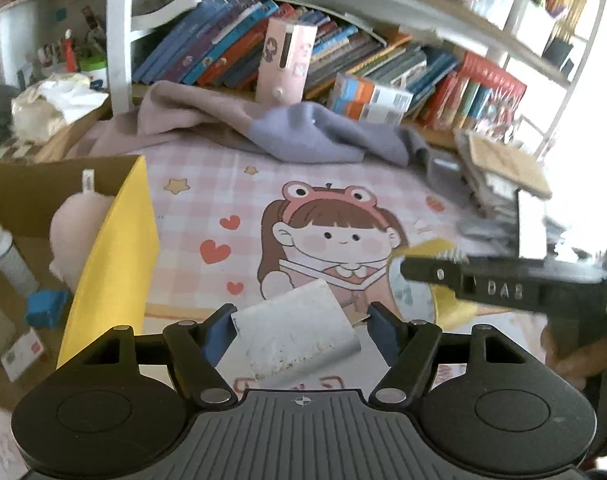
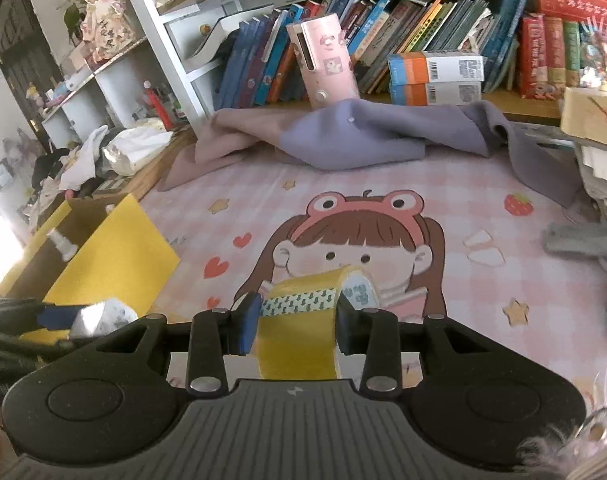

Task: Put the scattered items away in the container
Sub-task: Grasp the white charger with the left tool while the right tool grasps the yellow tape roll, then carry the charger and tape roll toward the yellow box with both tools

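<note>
**Both grippers carrying items above the bench**

The left gripper (image 1: 299, 326) is holding a flat white rectangular packet (image 1: 299, 332) between moderately spread fingers. The right gripper (image 2: 297, 320) is clamping a yellow roll of tape (image 2: 303, 320) between narrow-set fingers. The yellow-sided cardboard box (image 1: 115, 248) is sitting at the left on the pink cartoon-printed bench mat (image 2: 383, 184).

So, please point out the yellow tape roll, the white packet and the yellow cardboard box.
Yellow tape roll (image 2: 299, 344): right wrist view, on its outer band.
White packet (image 1: 299, 328): left wrist view, on its flat face.
Yellow cardboard box (image 1: 115, 256): left wrist view, on its yellow outer wall.
</note>
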Available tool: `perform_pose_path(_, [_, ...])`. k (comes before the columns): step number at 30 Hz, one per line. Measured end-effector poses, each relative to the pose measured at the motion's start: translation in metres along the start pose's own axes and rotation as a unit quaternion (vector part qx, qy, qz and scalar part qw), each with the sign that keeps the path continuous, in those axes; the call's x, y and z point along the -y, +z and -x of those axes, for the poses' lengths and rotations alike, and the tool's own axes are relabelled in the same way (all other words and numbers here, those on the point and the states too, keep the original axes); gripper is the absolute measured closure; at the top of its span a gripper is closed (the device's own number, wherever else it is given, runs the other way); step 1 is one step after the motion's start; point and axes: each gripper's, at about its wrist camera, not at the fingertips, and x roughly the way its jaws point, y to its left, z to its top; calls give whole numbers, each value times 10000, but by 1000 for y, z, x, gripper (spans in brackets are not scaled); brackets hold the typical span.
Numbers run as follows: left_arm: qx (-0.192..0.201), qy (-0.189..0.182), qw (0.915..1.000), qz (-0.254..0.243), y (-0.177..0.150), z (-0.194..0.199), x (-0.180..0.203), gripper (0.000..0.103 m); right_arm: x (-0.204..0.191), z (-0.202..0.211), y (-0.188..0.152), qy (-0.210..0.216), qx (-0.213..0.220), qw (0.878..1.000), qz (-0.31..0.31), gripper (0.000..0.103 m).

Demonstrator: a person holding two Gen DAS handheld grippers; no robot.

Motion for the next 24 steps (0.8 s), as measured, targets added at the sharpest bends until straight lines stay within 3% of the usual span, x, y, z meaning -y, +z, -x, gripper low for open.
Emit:
perform_pose_path(4, [-24,-255,9993,262,-8,14,-11,32,-13,22,-13,-139,11,9999,17,68])
perform_pose_path(16, [241,-728,9966,-305,-42,62,-19,32,-64,74,-53,-395,116,9990,-191,68])
perform_pose_path(24, [281,-868,9955,-260,-76,99,-49,32,-114,99,-88,-604,306,9974,-243,68])
